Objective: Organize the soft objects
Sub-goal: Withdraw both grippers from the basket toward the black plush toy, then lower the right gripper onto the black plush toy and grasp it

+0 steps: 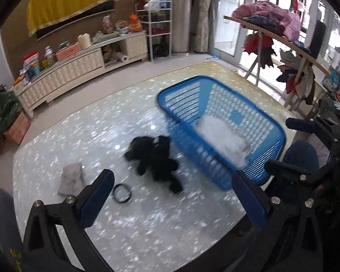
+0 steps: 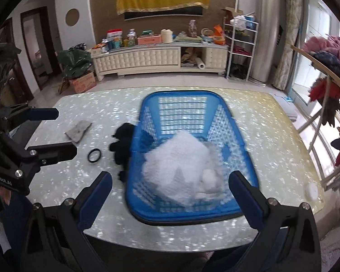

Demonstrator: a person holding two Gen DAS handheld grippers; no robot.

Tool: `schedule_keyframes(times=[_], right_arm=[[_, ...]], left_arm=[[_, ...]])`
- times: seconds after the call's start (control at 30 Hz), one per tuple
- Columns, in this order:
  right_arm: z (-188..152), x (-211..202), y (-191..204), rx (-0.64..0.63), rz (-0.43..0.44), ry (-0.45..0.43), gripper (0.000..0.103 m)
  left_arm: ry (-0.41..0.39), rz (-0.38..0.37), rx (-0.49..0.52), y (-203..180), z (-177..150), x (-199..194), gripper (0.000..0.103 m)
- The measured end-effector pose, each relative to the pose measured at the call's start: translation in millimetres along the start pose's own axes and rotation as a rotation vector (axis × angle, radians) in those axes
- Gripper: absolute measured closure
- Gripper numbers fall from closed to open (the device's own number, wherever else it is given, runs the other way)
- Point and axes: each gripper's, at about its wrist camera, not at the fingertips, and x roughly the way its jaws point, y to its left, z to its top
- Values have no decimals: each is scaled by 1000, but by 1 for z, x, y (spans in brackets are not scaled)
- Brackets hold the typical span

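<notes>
Table (image 2: 272,117) with pale speckled top, near edge under both grippers. Basket (image 2: 147,104) right of centre, white cloth (image 2: 181,170) inside. Black toy (image 1: 154,158) touching the basket's left wall; bare tabletop left of it. Grey rag (image 1: 71,179) and ring (image 1: 122,193) nearer the left gripper (image 1: 170,195), jaws apart, empty, toy just ahead. Right gripper (image 2: 170,192) above the basket's near end, jaws apart, cloth between.

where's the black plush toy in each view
Left wrist view: the black plush toy lies on the table at picture centre, just left of the blue plastic slatted basket.
Right wrist view: the toy sits left of centre, partly behind the basket's left wall.
Shared landmark: the small black ring.
</notes>
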Motion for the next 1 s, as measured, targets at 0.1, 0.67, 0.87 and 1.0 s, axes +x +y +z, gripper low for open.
schedule_keyframes(times=[0.1, 0.67, 0.87, 1.0], right_arm=[[4, 10, 19, -30, 25, 10, 0], [23, 68, 99, -201, 85, 92, 0], [28, 92, 119, -214, 54, 113, 0], [28, 111, 131, -248, 12, 127, 0]], left_arm=[[14, 27, -27, 22, -14, -7, 0], [89, 53, -132, 118, -70, -13, 0], [121, 49, -153, 148, -82, 1, 0], [132, 54, -170, 165, -86, 11, 0]])
